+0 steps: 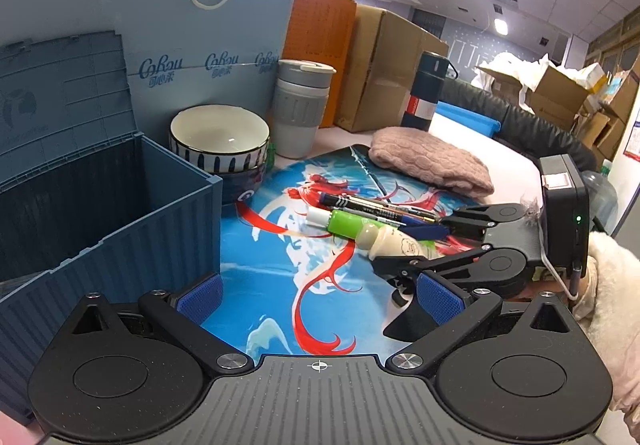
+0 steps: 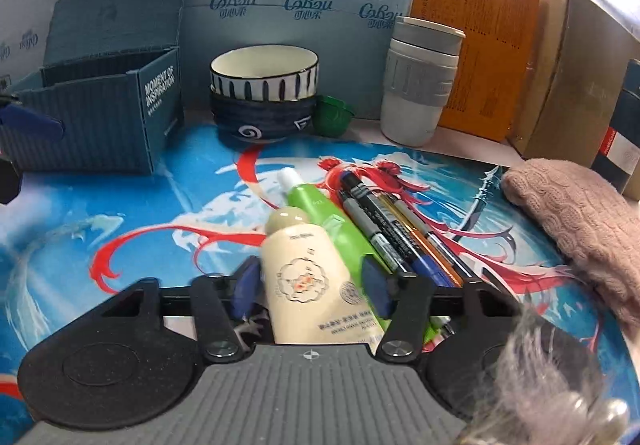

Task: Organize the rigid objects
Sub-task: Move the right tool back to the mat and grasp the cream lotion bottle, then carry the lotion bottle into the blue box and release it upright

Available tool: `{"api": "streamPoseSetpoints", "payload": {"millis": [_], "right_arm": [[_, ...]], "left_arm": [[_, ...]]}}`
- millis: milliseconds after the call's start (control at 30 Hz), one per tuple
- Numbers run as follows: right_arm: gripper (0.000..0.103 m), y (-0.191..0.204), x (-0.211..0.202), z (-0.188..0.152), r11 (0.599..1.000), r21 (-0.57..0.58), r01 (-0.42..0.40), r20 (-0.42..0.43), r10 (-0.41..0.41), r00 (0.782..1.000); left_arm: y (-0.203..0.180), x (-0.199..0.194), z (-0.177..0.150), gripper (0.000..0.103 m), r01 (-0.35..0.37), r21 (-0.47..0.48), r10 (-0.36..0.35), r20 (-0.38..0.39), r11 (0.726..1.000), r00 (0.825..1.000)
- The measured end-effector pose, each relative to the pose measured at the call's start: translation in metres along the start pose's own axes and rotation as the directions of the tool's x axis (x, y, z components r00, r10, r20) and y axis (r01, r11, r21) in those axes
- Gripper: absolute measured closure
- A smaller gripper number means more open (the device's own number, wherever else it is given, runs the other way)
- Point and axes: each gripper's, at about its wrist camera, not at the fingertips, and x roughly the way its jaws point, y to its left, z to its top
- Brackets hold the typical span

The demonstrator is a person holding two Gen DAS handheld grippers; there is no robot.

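My right gripper (image 2: 310, 283) straddles the cream tube (image 2: 310, 285), pads flanking it, contact unclear. The tube lies at six o'clock on the mat (image 2: 120, 205), green tube (image 2: 316, 205) and pens (image 2: 384, 221) touching at its right. My left gripper (image 1: 318, 295) gapes wide over bare mat, the blue bin (image 1: 120, 213) at nine o'clock.

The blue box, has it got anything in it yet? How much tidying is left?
Nothing looks put away: the part of the blue box that shows is empty. The right gripper is around the cream tube. The green tube and pens lie on the mat. The left gripper is open, holding nothing.
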Motion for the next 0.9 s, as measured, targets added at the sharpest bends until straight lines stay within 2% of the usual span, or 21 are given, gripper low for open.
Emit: {"api": "streamPoseSetpoints", "payload": {"millis": [233, 433, 567, 700, 800, 900], "right_arm": [[0.057, 0.017, -0.006, 0.005, 0.996, 0.072, -0.055, -0.041, 0.058, 0.998], [0.060, 0.018, -0.003, 0.008, 0.982, 0.188, -0.030, -0.040, 0.039, 0.998], [0.062, 0.020, -0.016, 0.010, 0.963, 0.267, -0.027, 0.043, 0.016, 0.999], [0.062, 0.028, -0.033, 0.018, 0.948, 0.310, -0.070, 0.135, 0.028, 0.990], [0.063, 0.035, -0.046, 0.030, 0.938, 0.327, -0.114, 0.220, 0.042, 0.975], [0.063, 0.044, -0.055, 0.049, 0.934, 0.316, -0.165, 0.306, 0.065, 0.950]], "left_arm": [[0.009, -0.010, 0.005, 0.000, 0.001, -0.037, 0.000, 0.028, 0.999, 1.000], [0.015, -0.016, 0.008, 0.000, -0.010, -0.072, 0.013, 0.041, 0.997, 0.999], [0.023, -0.026, 0.011, 0.000, -0.018, -0.104, 0.025, 0.073, 0.994, 0.997], [0.035, -0.037, 0.016, 0.000, -0.035, -0.141, 0.051, 0.112, 0.989, 0.992], [0.047, -0.049, 0.020, 0.000, -0.043, -0.182, 0.072, 0.152, 0.982, 0.986], [0.063, -0.064, 0.023, 0.000, -0.061, -0.235, 0.108, 0.193, 0.970, 0.975]]}}
